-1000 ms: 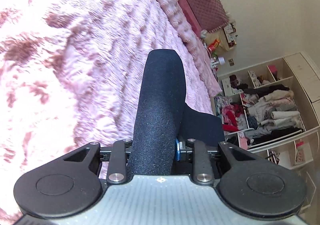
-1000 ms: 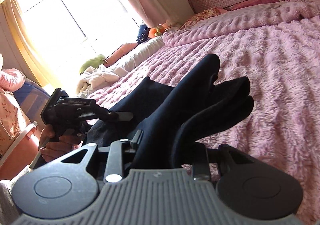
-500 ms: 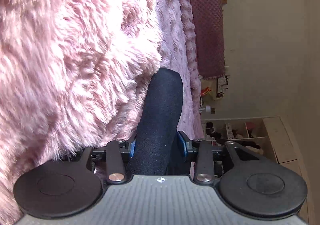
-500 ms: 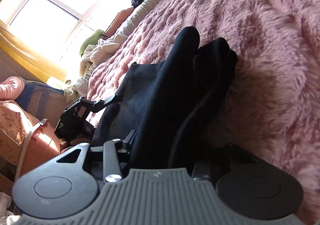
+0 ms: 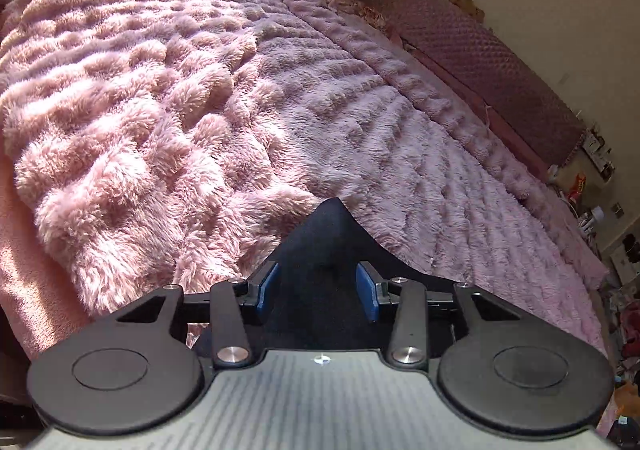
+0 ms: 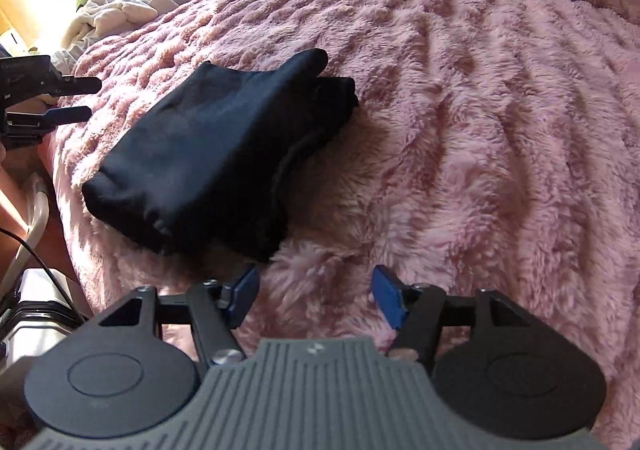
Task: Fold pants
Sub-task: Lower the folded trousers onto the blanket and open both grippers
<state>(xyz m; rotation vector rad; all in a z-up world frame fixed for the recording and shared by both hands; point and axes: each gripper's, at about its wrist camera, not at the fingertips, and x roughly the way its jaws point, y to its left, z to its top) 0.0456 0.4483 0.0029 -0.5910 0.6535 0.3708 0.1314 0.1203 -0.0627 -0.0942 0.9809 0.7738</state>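
My right gripper let go, jaws apart; my left gripper too. Black pants now lie folded on pink fluffy blanket. Fold looks finished.

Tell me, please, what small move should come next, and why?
Probably draw both back a little: the pants already lie folded on the blanket, and the left gripper and right gripper are both open, gripping nothing.

left tool parted, right tool spread wide
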